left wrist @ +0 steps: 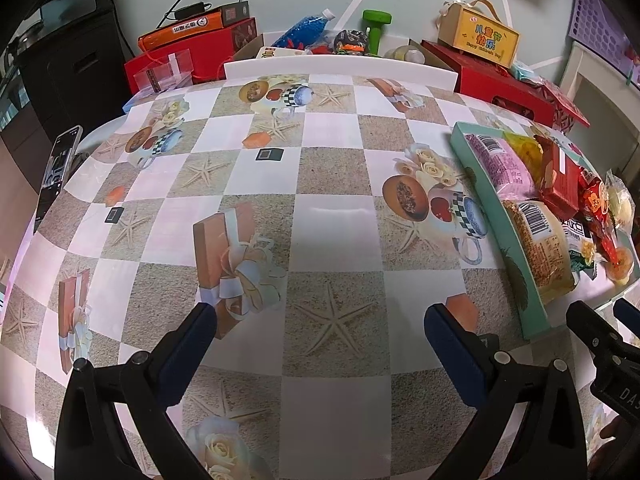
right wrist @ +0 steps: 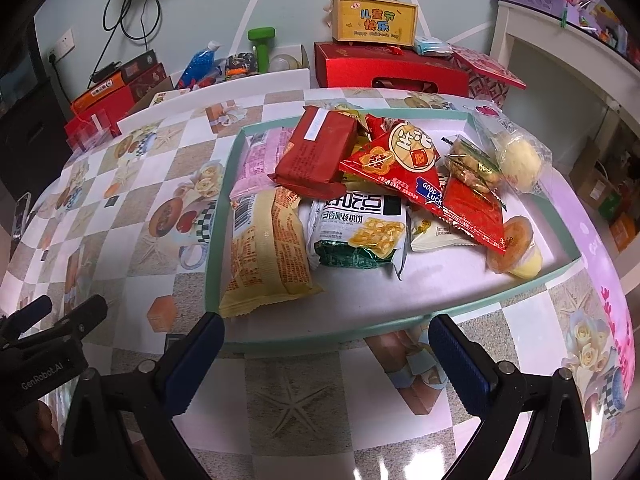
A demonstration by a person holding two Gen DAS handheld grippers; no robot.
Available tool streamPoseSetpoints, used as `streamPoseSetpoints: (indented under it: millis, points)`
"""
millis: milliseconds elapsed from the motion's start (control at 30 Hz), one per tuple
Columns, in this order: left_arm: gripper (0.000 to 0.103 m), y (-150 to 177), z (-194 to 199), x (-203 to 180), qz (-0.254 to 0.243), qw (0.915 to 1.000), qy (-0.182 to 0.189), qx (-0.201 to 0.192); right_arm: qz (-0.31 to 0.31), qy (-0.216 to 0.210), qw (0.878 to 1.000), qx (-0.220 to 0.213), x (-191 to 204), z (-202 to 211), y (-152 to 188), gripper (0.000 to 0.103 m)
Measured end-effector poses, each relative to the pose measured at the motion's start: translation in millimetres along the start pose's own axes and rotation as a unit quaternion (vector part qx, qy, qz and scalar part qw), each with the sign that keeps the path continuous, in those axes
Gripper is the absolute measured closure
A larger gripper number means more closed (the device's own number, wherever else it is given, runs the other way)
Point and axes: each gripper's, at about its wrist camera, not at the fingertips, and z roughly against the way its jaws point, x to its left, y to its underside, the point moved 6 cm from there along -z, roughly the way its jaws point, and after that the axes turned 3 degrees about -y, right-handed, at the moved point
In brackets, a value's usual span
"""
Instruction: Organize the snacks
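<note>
A shallow teal tray (right wrist: 224, 208) lies on the patterned table and holds a pile of snacks: a yellow bag (right wrist: 268, 248), a green-and-white bag (right wrist: 356, 236), a pink pack (right wrist: 256, 156), a red pack (right wrist: 316, 148), a red triangular bag (right wrist: 404, 160) and a jelly cup (right wrist: 516, 248). My right gripper (right wrist: 326, 330) stands open just before the tray's near rim, holding nothing. In the left wrist view my left gripper (left wrist: 320, 320) is open over bare tablecloth, with the tray (left wrist: 492, 216) to its right.
A phone (left wrist: 56, 172) lies at the table's left edge. Behind the table stand red boxes (right wrist: 388, 72), a yellow gift box (right wrist: 374, 20), a blue bottle (left wrist: 304, 28) and a green dumbbell (left wrist: 374, 28). A white shelf (right wrist: 560, 80) is at right.
</note>
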Motion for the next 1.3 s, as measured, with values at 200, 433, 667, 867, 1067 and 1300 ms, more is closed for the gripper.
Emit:
streamPoseSetpoints:
  millis: [200, 433, 667, 867, 1067, 1300]
  points:
    - [0.0, 0.0, -0.2, 0.1, 0.0, 1.0, 0.0, 0.0, 0.0, 0.0, 1.0, 0.0, 0.0, -0.1, -0.1, 0.0]
    - [0.0, -0.1, -0.2, 0.0, 0.0, 1.0, 0.0, -0.001, 0.001, 0.0, 1.0, 0.002, 0.2, -1.5, 1.2, 0.0]
    - [0.0, -0.2, 0.0, 0.1, 0.0, 1.0, 0.0, 0.0, 0.001, 0.0, 1.0, 0.002, 0.4, -1.5, 1.2, 0.0]
    - [0.0, -0.3, 0.2, -0.1, 0.0, 1.0, -0.001, 0.0, 0.001, 0.0, 1.0, 0.002, 0.4, -1.5, 1.2, 0.0]
    - [0.0, -0.2, 0.1, -1.5, -0.001, 1.0, -0.001, 0.0, 0.001, 0.0, 1.0, 0.002, 0.5, -1.5, 1.2, 0.0]
    - [0.0, -0.1, -0.1, 1.4, -0.002, 1.0, -0.006, -0.001, 0.001, 0.0, 1.0, 0.002, 0.3, -1.8, 1.6, 0.0]
